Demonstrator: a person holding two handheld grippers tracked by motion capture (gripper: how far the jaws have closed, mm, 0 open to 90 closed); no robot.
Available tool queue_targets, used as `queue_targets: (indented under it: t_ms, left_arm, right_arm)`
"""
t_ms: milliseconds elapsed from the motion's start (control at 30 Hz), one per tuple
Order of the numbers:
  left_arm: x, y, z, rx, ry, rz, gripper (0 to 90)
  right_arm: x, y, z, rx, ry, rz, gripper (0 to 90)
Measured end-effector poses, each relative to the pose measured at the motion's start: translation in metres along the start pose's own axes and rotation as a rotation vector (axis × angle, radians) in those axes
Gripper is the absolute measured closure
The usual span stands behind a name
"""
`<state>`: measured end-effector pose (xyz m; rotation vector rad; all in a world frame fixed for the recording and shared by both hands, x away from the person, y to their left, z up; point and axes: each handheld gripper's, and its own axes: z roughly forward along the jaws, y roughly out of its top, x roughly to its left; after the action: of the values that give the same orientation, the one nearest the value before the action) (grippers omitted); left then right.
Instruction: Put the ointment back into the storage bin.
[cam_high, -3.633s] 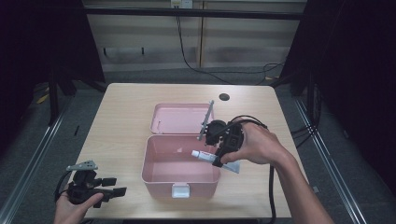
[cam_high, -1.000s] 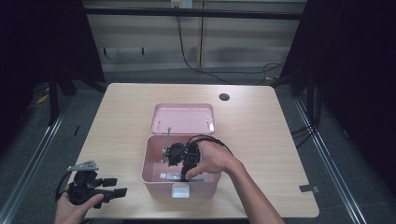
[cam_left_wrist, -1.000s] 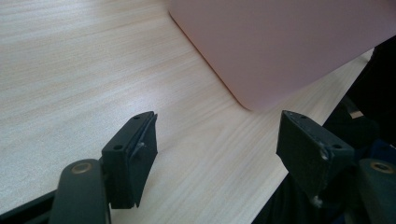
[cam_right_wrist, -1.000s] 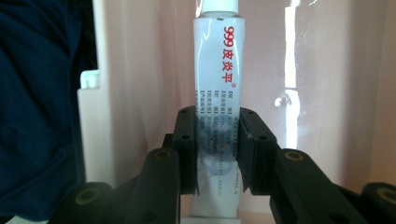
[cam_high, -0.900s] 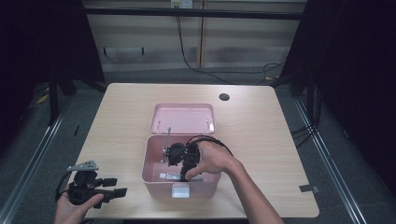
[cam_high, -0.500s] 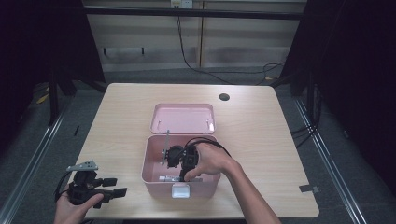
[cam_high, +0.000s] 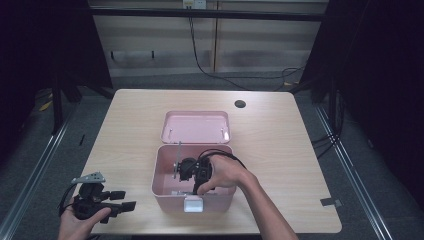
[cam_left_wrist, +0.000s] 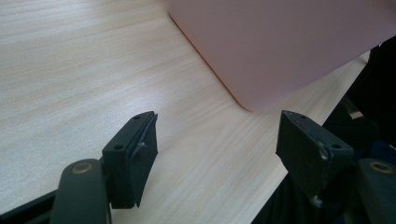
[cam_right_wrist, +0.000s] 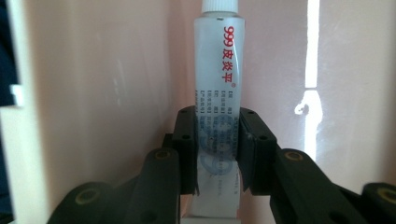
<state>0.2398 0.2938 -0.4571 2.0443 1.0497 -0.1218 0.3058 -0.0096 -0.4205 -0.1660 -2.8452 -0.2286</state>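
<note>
In the high view, the right gripper (cam_high: 186, 175) reaches down into the pink box (cam_high: 165, 187) on the counter (cam_high: 280, 150); the hand hides what it holds. One box, one open lid (cam_high: 196, 126). The left gripper (cam_high: 122, 200) rests near the counter's front-left edge.

The left gripper view shows its fingers (cam_left_wrist: 133, 156) wide apart over bare counter.

The right gripper view shows the fingers (cam_right_wrist: 250, 149) clamped on one ointment tube (cam_right_wrist: 218, 79), its cap cut off.

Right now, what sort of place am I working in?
Most likely a lab recording station, not a home: a bare wooden table with a cable port, loose cables on the floor, and dark curtains at the sides. A pink box sits open mid-table.
</note>
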Motion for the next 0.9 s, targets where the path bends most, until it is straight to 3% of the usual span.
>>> queue_targets:
  t_ms: [900]
  left_arm:
    - [0.0006,-0.0002,0.0003,0.007,0.001,-0.007,29.5]
  right_arm:
    - [-0.0054,0.0017,0.0085,0.029,0.052,0.006,70.6]
